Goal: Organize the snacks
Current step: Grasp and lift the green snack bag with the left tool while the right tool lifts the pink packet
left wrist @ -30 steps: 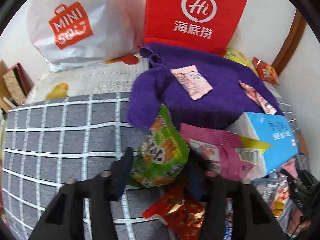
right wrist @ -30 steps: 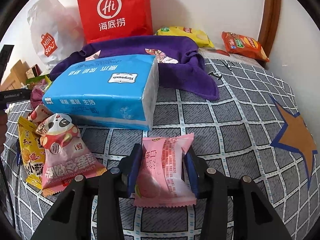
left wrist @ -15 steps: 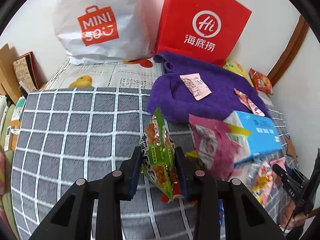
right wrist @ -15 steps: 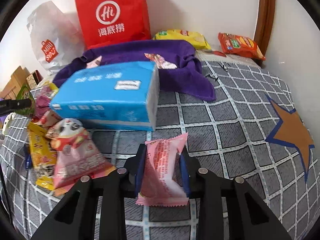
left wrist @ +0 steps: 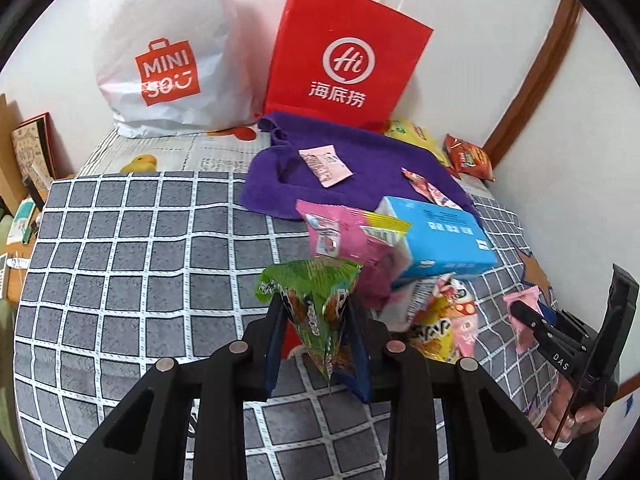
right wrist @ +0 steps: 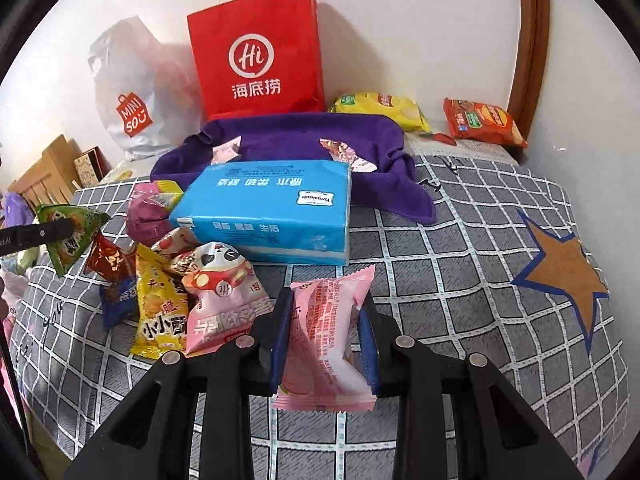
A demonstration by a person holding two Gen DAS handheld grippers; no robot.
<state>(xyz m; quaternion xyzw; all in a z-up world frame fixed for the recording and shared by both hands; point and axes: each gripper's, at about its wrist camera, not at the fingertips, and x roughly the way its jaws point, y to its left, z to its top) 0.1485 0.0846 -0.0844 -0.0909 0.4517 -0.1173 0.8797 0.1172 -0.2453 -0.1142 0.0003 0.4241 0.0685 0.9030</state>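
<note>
While each tool pinches a packet, the blue tissue pack lies beside the snack pile.

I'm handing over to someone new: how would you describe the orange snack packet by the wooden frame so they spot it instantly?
Start at the tall red paper bag against the wall, then follow the wall right past the yellow snack packet. The flat orange snack packet lies near the brown wooden frame, the only orange wrapper and the one farthest right.

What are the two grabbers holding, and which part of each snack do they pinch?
The left gripper pinches the green snack packet across its lower half. The right gripper pinches the pink snack packet across its middle, jaws on its two sides.
</note>
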